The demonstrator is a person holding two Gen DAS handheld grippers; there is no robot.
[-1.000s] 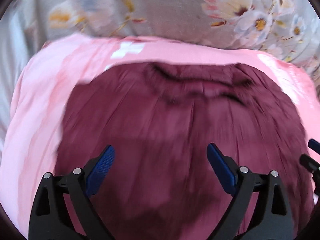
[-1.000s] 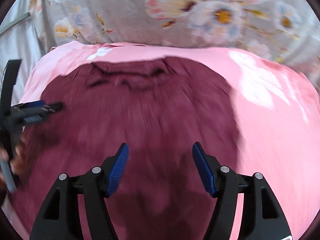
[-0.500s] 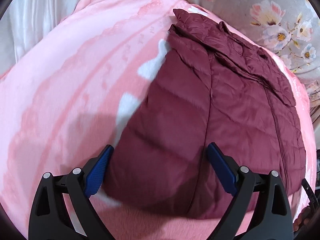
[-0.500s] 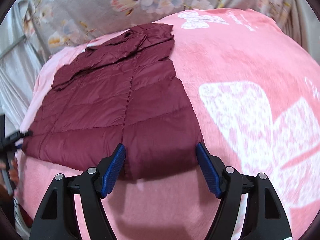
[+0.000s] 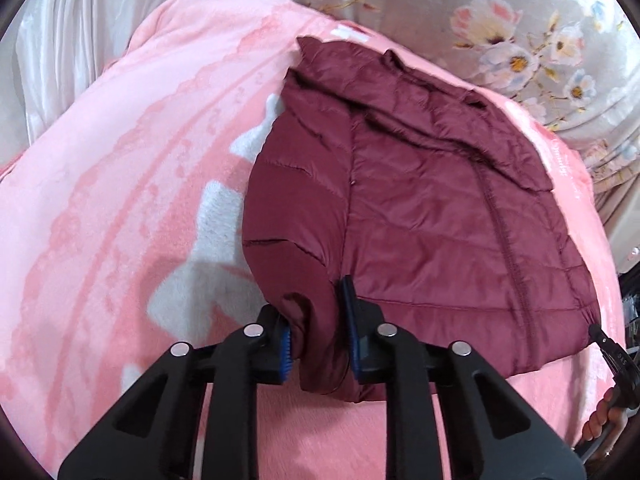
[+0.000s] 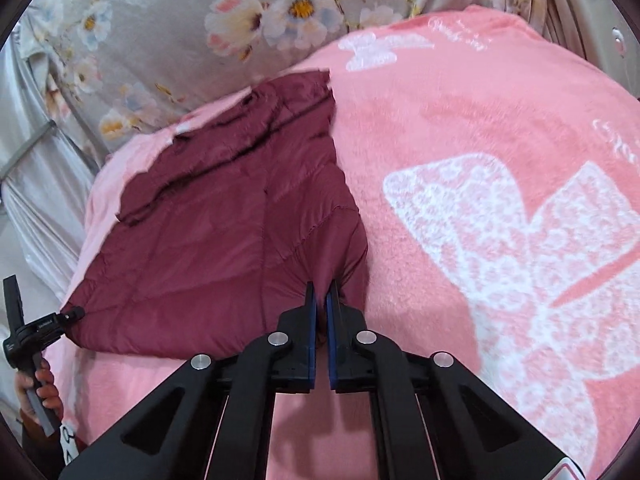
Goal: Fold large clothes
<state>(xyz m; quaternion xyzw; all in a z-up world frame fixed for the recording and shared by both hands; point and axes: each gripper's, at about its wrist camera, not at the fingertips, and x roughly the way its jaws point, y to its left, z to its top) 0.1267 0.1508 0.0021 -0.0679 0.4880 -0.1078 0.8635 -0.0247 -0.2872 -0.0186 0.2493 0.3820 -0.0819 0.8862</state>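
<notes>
Both hand-held grippers clamp the jacket's near corners on the bed.

The fluffy pink blanket (image 6: 460,128) with white bows carries cursive white writing, too blurred to read. On it lies the maroon quilted puffer jacket (image 5: 432,208), spread flat. The left hand-held gripper (image 5: 318,334) has just been closing and pinches a thick corner; the right hand-held gripper (image 6: 321,312), jaws just closed nearly together, nips the other corner's thin edge.
</notes>
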